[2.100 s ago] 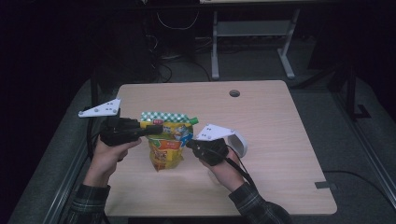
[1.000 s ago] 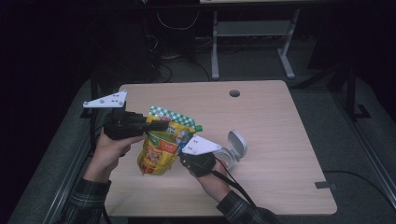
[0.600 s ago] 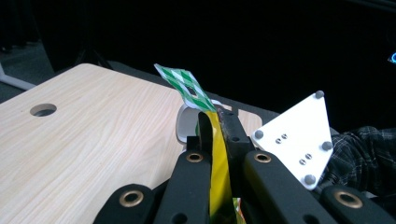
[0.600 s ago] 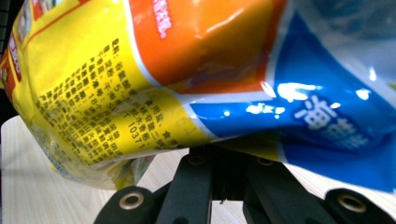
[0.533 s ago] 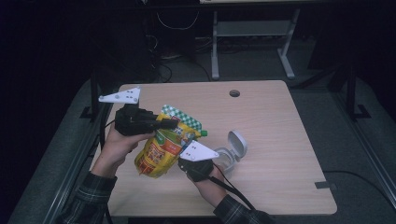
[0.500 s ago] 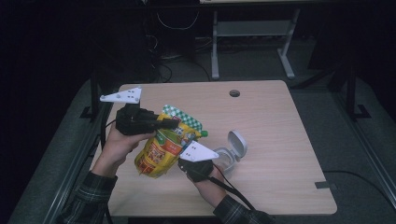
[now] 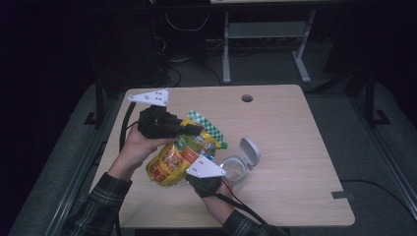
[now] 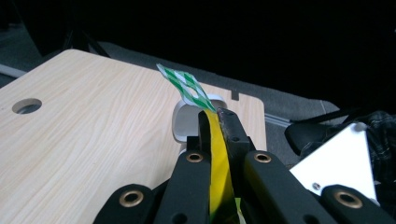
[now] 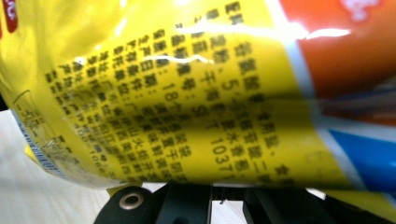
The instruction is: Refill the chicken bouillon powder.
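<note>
Left claw (image 7: 189, 129) and right claw (image 7: 196, 173) both clamped on tilted snack bag (image 7: 179, 155); could spill beside open container (image 7: 235, 167) if overtipped.

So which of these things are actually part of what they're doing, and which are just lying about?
In use:
- snack bag, yellow with a green-checked top, lifted over the table
- left claw, clamped on the bag's top edge
- right claw, shut at the bag's lower part
- open white container, right beside the bag

Lying about:
- cables and metal frame on the floor behind
</note>
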### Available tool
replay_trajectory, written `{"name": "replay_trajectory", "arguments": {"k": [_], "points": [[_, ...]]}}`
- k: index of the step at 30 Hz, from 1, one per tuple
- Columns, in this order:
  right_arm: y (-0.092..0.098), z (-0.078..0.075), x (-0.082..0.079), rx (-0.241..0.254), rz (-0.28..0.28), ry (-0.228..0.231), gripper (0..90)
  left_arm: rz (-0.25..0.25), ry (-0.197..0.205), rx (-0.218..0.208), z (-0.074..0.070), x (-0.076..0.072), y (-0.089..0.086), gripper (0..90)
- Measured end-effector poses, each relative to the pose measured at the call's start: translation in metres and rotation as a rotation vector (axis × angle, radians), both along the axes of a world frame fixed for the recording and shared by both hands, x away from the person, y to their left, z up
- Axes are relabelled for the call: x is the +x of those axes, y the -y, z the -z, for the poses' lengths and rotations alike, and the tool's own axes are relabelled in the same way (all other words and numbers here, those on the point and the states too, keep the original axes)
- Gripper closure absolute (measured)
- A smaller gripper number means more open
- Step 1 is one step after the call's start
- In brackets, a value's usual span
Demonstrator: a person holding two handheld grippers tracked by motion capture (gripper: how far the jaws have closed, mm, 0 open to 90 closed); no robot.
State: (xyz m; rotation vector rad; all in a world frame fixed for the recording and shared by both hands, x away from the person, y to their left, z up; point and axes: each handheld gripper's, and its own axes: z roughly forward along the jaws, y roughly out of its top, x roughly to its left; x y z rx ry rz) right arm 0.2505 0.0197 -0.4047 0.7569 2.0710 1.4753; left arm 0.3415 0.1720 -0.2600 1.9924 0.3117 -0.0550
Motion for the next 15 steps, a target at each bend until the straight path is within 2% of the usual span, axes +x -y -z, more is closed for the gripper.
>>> {"name": "replay_trajectory", "arguments": {"k": [3, 15], "points": [[-0.001, 0.002, -0.001, -0.004, 0.007, 0.018, 89.8, -0.001, -0.004, 0.025, 0.001, 0.004, 0.003, 90.0], [0.002, 0.002, 0.000, 0.023, 0.026, 0.002, 89.8, 0.033, -0.031, 0.062, 0.000, 0.013, 0.018, 90.0]]}}
